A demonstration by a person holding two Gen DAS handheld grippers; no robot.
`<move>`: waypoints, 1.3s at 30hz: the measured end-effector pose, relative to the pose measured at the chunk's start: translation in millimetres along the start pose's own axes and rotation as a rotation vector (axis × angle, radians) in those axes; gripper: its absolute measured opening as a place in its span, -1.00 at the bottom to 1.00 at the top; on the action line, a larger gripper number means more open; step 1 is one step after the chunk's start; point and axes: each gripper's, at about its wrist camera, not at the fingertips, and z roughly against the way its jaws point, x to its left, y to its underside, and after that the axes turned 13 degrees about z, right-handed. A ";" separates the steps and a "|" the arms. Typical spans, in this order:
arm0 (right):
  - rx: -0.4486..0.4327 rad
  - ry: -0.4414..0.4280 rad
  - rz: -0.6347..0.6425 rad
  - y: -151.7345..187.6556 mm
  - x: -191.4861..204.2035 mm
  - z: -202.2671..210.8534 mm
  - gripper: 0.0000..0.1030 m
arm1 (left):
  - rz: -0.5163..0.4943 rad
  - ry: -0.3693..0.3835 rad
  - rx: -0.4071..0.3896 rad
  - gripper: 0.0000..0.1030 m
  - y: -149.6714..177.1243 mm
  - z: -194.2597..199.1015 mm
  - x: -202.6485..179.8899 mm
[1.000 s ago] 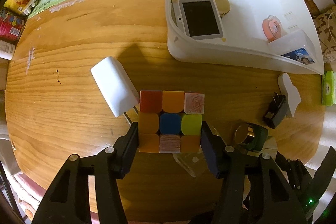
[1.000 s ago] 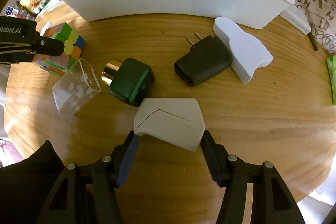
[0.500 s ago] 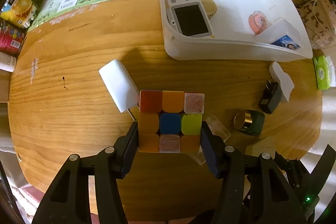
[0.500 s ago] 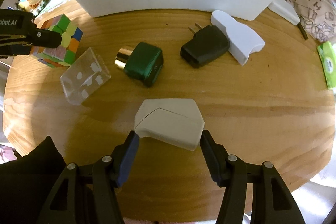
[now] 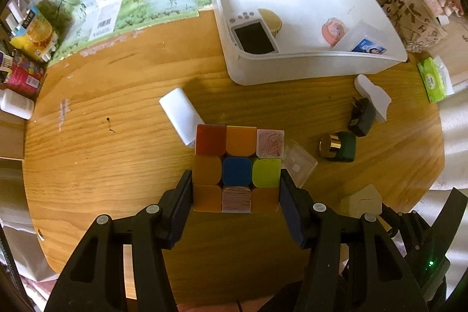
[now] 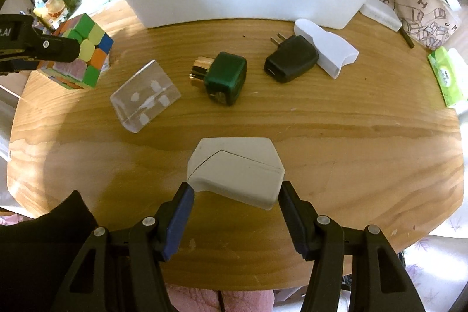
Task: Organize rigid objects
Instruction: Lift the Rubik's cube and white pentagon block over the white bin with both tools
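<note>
My left gripper (image 5: pixel 236 192) is shut on a multicoloured puzzle cube (image 5: pixel 237 167) and holds it well above the wooden table (image 5: pixel 102 160). The cube also shows in the right wrist view (image 6: pixel 83 57), at the far left. My right gripper (image 6: pixel 235 195) is shut on a pale grey angular case (image 6: pixel 237 170), lifted above the table. The white bin (image 5: pixel 316 63) stands at the back and holds a white device with a dark screen (image 5: pixel 254 34), a pink item (image 5: pixel 332 29) and a clear box.
On the table lie a clear plastic box (image 6: pixel 144 98), a green bottle with a gold cap (image 6: pixel 222 78), a black plug adapter (image 6: pixel 291 59), a white shaped piece (image 6: pixel 326 50) and a white block (image 5: pixel 181 110). Cartons stand at the back left.
Both grippers have risen and pulled back from the table with their objects still held. The table items look smaller and farther away.
</note>
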 end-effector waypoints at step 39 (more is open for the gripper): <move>-0.576 -0.004 0.061 -49.2 -7.2 118.3 0.17 | -0.073 0.276 -0.606 0.16 35.1 111.0 18.7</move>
